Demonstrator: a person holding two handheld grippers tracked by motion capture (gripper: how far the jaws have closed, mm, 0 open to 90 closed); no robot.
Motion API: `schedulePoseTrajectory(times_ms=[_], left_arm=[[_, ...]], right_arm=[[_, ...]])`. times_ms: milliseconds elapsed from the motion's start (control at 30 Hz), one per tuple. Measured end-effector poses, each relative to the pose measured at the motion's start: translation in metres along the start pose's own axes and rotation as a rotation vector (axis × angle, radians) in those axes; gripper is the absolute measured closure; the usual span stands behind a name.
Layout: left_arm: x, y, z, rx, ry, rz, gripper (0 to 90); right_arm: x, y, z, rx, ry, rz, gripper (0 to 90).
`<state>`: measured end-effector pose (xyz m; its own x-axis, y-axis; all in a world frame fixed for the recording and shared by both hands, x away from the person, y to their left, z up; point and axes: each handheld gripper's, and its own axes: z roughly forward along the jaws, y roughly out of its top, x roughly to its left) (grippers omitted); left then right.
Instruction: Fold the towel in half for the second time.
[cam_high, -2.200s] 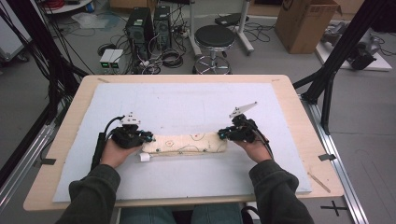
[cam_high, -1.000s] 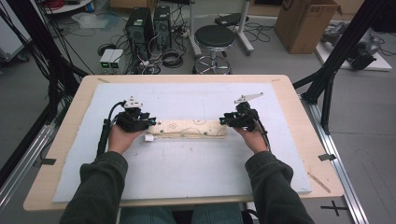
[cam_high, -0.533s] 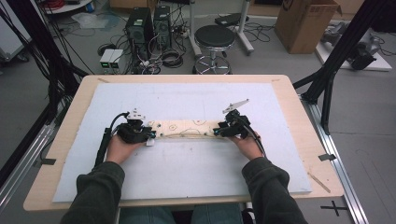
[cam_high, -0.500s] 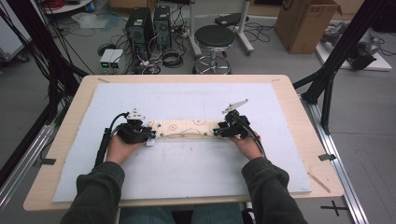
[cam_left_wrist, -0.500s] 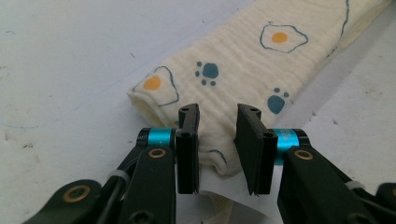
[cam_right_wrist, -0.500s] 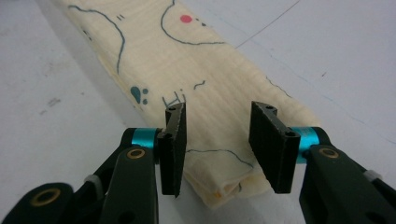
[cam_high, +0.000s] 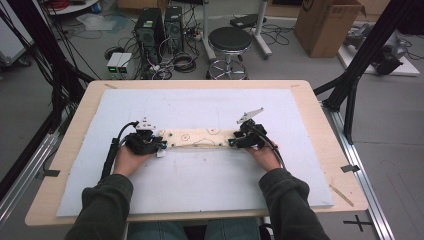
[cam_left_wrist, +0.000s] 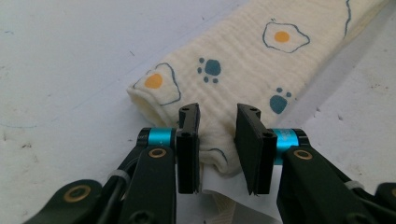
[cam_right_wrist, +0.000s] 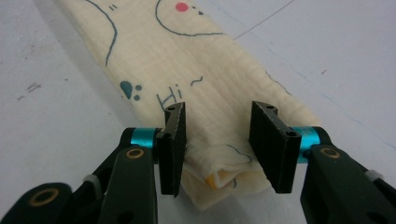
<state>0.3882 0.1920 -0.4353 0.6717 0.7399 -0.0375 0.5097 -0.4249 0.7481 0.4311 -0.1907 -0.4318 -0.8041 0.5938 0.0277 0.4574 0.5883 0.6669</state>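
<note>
A long, folded cream cloth (cam_high: 200, 137) printed with fried eggs and paw marks lies flat across the middle of the white mat. My left gripper (cam_high: 159, 146) is at its left end and my right gripper (cam_high: 234, 142) at its right end. In the left gripper view the jaws (cam_left_wrist: 218, 109) have just been closing and straddle the cloth's end (cam_left_wrist: 243, 65) with a gap still showing. A white tag (cam_left_wrist: 219, 191) pokes out below. In the right gripper view the jaws (cam_right_wrist: 219, 107) have just been opening, and the folded end (cam_right_wrist: 187, 60) lies loose between them.
The white mat (cam_high: 200, 190) covers a wooden table (cam_high: 320, 130). Beyond the far edge are a round stool (cam_high: 230, 40), computer boxes with cables (cam_high: 160, 25) and a cardboard box (cam_high: 325, 22). Black frame struts stand at both sides.
The cloth was carried away from the person to the middle of the mat, then came down a little nearer again. The right jaws now stand wider around their end.
</note>
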Motion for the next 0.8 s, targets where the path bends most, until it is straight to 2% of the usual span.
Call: schedulePoseTrajectory(times_ms=[333, 533, 633, 733, 800], left_arm=[[0.0006, -0.0007, 0.0005, -0.005, -0.002, 0.0, 70.1], [0.0, -0.002, 0.0005, -0.012, 0.002, -0.002, 70.2], [-0.0017, -0.0012, 0.0005, -0.01, 0.013, 0.01, 69.7], [-0.0028, 0.0001, -0.0009, -0.014, 0.021, 0.026, 67.8], [-0.0027, 0.0011, -0.0032, -0.027, 0.02, 0.016, 64.5]], right_arm=[[-0.0026, -0.002, -0.0002, -0.008, 0.008, -0.024, 56.9], [-0.0027, -0.0023, -0.0003, -0.008, 0.008, -0.016, 57.1], [-0.0022, -0.0018, -0.0001, -0.009, 0.006, -0.015, 56.9], [-0.0025, -0.0014, -0.0011, -0.006, 0.012, 0.002, 56.1], [-0.0022, -0.0005, -0.0022, -0.015, 0.015, 0.006, 53.4]])
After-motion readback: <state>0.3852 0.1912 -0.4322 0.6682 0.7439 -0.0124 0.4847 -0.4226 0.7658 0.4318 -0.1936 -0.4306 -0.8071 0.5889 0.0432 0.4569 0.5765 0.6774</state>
